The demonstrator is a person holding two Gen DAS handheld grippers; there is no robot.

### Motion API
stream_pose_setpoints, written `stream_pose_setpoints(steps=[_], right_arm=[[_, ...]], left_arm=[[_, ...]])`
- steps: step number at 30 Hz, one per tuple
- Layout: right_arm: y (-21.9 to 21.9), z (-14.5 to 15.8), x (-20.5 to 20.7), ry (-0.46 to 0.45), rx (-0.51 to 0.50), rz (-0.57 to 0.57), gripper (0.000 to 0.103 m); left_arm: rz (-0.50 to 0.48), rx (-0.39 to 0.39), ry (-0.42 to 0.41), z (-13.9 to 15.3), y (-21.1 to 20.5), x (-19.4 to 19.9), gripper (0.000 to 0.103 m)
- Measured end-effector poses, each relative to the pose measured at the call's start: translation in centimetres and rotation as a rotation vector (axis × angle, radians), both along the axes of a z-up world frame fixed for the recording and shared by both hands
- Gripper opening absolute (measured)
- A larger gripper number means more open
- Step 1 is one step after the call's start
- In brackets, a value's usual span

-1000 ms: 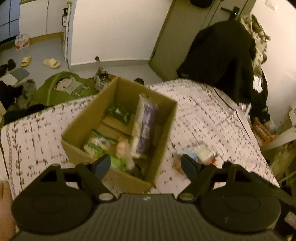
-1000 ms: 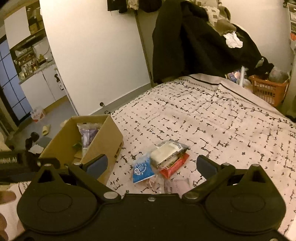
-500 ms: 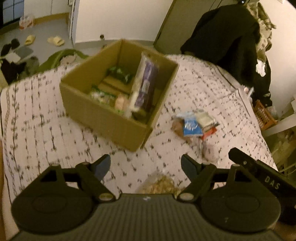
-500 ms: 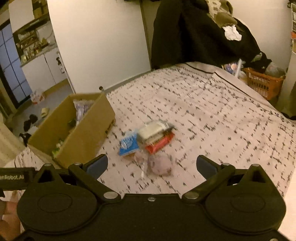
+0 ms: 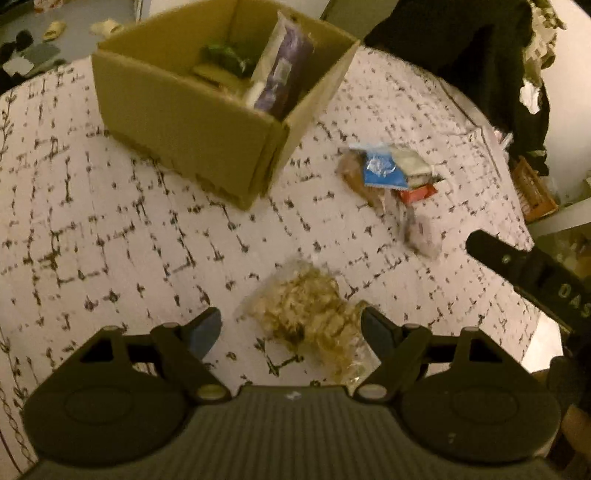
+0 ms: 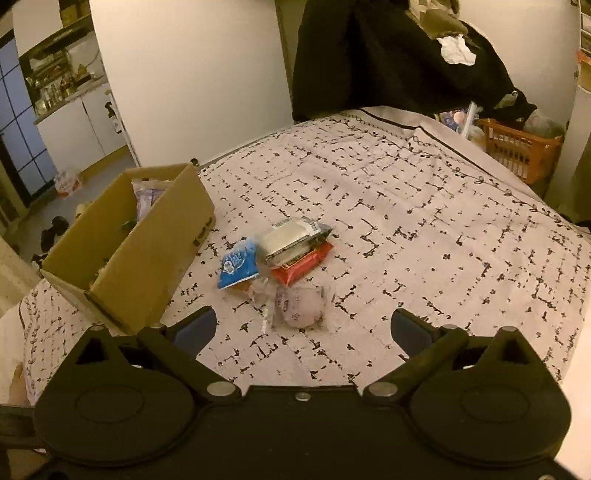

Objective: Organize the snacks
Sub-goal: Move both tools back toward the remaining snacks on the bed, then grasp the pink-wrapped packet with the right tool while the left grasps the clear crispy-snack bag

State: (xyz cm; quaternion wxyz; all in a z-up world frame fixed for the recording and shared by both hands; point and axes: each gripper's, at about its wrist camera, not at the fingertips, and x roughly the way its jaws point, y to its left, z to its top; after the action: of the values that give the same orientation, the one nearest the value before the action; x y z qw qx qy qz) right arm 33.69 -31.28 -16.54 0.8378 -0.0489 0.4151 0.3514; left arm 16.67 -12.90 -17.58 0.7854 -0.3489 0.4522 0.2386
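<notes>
Snacks split between a cardboard box (image 5: 207, 122) and loose piles on the bed (image 6: 424, 229). Box sits at the bed's left part; inside it a tall purple packet (image 5: 282, 74) stands leaning, a green packet (image 5: 225, 57) behind it. Other contents too blurred to tell.

Just right of the box corner, a small pile: blue packet (image 6: 238, 266) on top of something brownish, a white-and-grey packet (image 6: 291, 238) stacked on a red packet (image 6: 303, 264). Touching the near side of that pile, a clear wrapper with a round pale purple bun (image 6: 303, 306).

Apart from the pile, nearer the left camera, a clear bag of pale yellow crisps (image 5: 310, 310) lies flat on the bed.

Left tool (image 5: 291, 328) is spread wide, holding nothing; the crisp bag lies between its fingers, closer to the right one. Contact unclear.

Right tool (image 6: 303, 330) is also spread wide, empty, above the bed with the bun just ahead of its gap. Its body shows at the right edge of the left view.

Around: black coat (image 6: 388, 55) hanging beyond the bed, orange basket (image 6: 517, 147) at right, slippers (image 5: 107, 27) on the floor beyond the box.
</notes>
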Motion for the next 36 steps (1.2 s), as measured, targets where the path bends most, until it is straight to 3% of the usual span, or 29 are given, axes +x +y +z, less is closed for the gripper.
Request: stream_pose_setpoints(steps=[9,16,20,23,26,31,36], right_arm=[[0.6,-0.4,0.0,0.002,-0.001,0.015,0.102],[0.6,-0.8,0.3,0.007,-0.011,0.001,0.102],[0.7,-1.1,0.4,0.011,-0.016,0.001,0.102],[1.0,-1.4,0.3,0.008,-0.031,0.009,0.102],[1.4,-1.6,0.2,0.01,-0.037,0.022,0.102],[2.7,-2.1,-0.2,-0.029,-0.064,0.055,0.102],[3.7,-2.6,-0.2,-0.072,-0.073,0.077,0.099]], left_arm=[[-0.05,0.05,0.006,-1.7,-0.9,1.7,0.082],[-0.141,0.101,0.034,-2.9,-2.0,3.0,0.099],[-0.157,0.129,0.024,-3.3,-2.3,3.0,0.099],[-0.171,0.14,0.011,-3.1,-2.0,2.7,0.093],[-0.167,0.138,-0.016,-2.7,-1.3,2.3,0.08],[-0.133,0.135,-0.057,-2.1,-0.5,1.2,0.071],[-0.103,0.123,-0.077,-1.8,0.3,0.2,0.071]])
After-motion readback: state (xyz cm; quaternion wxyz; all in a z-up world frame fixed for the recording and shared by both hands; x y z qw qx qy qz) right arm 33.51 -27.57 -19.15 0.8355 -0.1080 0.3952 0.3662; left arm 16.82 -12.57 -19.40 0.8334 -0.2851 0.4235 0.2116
